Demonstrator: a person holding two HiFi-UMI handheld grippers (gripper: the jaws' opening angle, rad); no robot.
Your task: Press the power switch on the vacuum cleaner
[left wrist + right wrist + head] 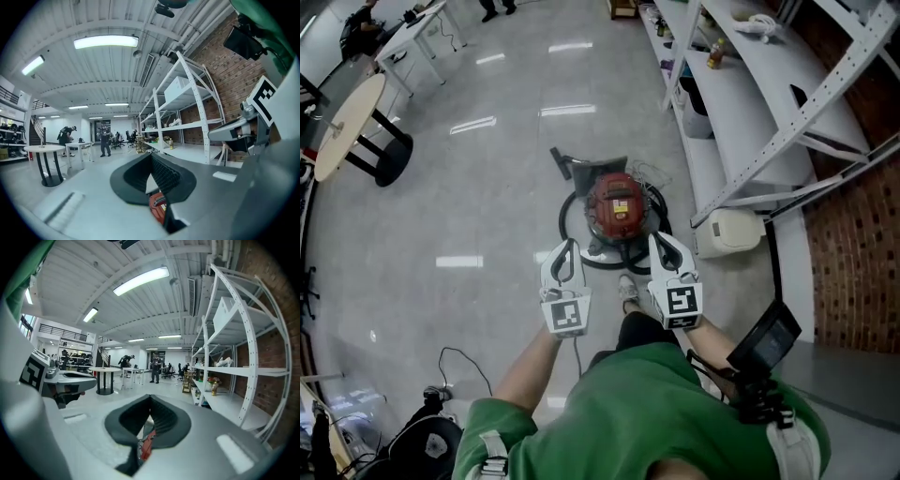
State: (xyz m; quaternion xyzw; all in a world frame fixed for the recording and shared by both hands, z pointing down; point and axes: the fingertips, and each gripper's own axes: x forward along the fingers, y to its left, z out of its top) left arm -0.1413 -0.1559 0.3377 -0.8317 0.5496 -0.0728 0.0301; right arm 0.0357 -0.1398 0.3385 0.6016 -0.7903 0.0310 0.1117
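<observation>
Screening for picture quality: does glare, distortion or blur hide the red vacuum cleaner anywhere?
Head view: glare streaks the glossy grey floor, round red vacuum cleaner sharp. Left gripper view: fisheye bends the white metal shelving. Right gripper view: vacuum a sliver behind the jaws.

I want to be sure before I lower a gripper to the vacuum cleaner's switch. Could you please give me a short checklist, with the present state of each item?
1. Vacuum cleaner in view, on the floor ahead of both grippers: ok.
2. Left gripper shut and empty: ok.
3. Right gripper shut and empty: ok.
4. A gripper in contact with the vacuum cleaner: not ok, both appear held well above it.
5. Power switch located on the red top: cannot tell, too small to make out.
6. Hose off the top: ok, it loops round the body.
</observation>
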